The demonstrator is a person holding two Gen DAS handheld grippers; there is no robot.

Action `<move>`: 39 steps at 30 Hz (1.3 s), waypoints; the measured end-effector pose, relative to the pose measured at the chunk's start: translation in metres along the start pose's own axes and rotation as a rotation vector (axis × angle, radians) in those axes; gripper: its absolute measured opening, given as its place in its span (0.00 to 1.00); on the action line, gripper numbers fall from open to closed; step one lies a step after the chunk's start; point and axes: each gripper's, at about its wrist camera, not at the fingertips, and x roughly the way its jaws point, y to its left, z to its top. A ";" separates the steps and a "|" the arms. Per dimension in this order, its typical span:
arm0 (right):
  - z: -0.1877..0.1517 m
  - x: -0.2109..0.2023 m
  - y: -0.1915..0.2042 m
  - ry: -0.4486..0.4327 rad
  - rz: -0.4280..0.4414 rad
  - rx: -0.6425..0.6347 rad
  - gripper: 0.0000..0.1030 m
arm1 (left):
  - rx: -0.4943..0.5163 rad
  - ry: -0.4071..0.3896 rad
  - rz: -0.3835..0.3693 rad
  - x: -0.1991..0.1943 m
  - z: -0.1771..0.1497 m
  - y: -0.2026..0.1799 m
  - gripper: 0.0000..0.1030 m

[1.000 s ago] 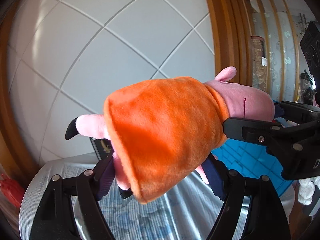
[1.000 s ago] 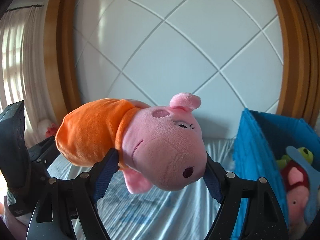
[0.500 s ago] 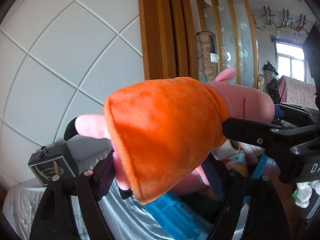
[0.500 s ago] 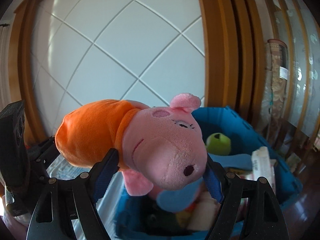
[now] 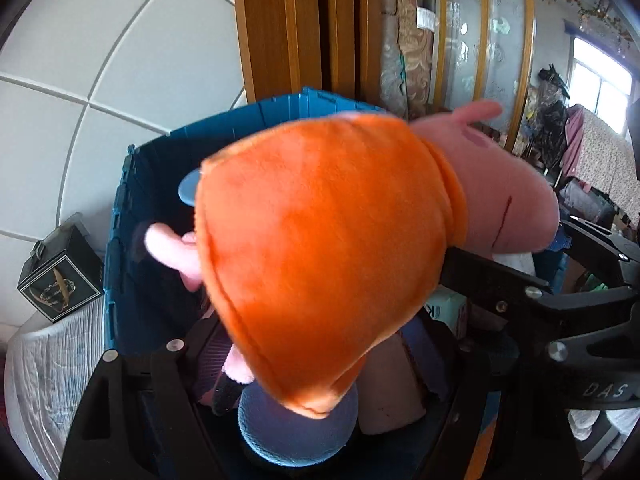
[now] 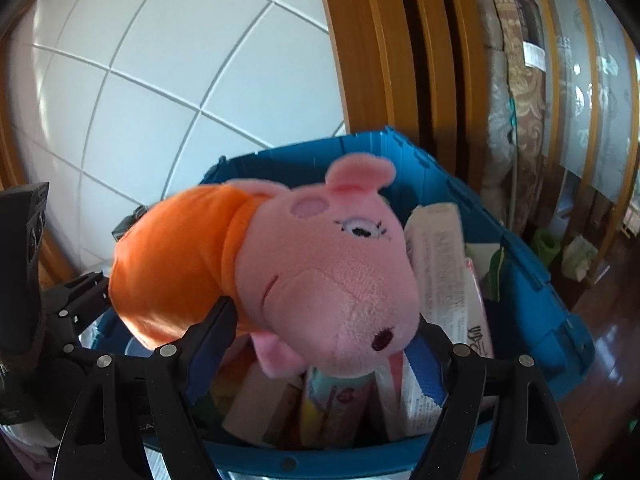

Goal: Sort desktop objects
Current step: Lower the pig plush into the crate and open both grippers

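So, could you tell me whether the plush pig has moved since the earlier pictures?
Yes. The pig, held by both grippers, was in front of the white wall beside the blue bin; now it hangs over the open bin, above the things inside.

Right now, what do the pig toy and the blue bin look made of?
Pig toy: soft plush, fuzzy matte nap, stitched mouth and eye; orange dress looks like fleece. Blue bin: probably rigid moulded plastic, going by its ribbed walls and slight sheen.

Pink plush pig (image 6: 332, 280) in orange dress, held level above the filled blue crate (image 6: 536, 280)
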 end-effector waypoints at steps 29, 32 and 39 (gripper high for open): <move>-0.051 -0.041 0.007 0.046 -0.087 0.045 1.00 | -0.018 -0.040 0.027 -0.064 -0.067 -0.002 0.83; -0.062 -0.057 0.015 0.036 -0.110 0.034 1.00 | -0.021 -0.068 0.024 -0.079 -0.078 -0.006 0.83; -0.078 -0.098 0.025 -0.049 -0.161 0.033 1.00 | -0.013 -0.168 0.037 -0.116 -0.092 -0.017 0.83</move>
